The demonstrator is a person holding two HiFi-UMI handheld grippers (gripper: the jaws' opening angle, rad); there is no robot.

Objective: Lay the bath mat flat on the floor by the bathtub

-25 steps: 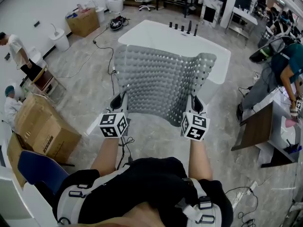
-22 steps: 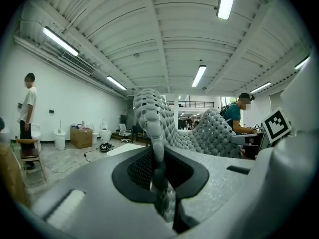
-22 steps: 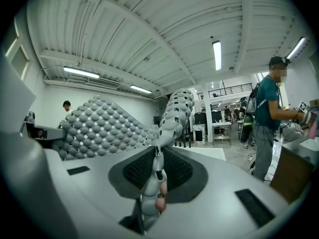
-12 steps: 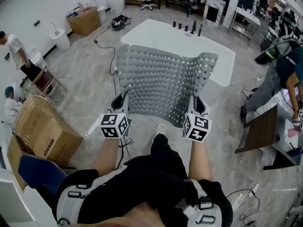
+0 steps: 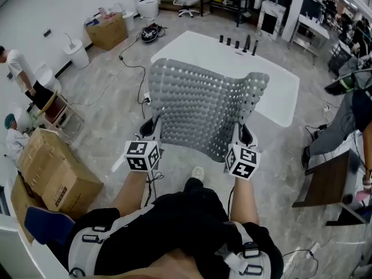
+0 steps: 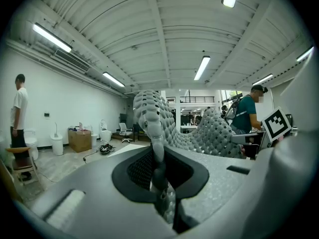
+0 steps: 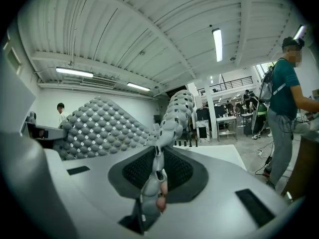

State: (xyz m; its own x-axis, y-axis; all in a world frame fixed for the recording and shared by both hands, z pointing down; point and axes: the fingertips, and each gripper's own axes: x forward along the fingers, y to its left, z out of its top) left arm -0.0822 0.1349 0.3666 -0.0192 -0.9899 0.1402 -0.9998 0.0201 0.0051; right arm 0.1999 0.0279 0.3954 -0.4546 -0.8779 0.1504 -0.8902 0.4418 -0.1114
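A grey bath mat (image 5: 200, 106) with rows of round bumps and holes is held spread out in the air in front of me. My left gripper (image 5: 152, 125) is shut on its near left edge, and my right gripper (image 5: 243, 133) is shut on its near right edge. In the left gripper view the mat (image 6: 154, 128) runs up from between the jaws; the right gripper view shows the mat (image 7: 167, 123) pinched the same way. The white bathtub (image 5: 273, 92) lies on the floor beyond the mat, partly hidden by it.
Black bottles (image 5: 237, 42) stand on the tub's far rim. Cardboard boxes (image 5: 55, 170) sit at the left, cables (image 5: 131, 63) cross the floor, a bin (image 5: 76, 52) and toilet (image 5: 146, 6) stand at the back. People stand at left (image 5: 17, 68) and right (image 5: 349, 106). A dark table (image 5: 328, 182) is right.
I have stepped closer to the tub; one foot now shows under the mat. The mat stays held up and both grips are unchanged.
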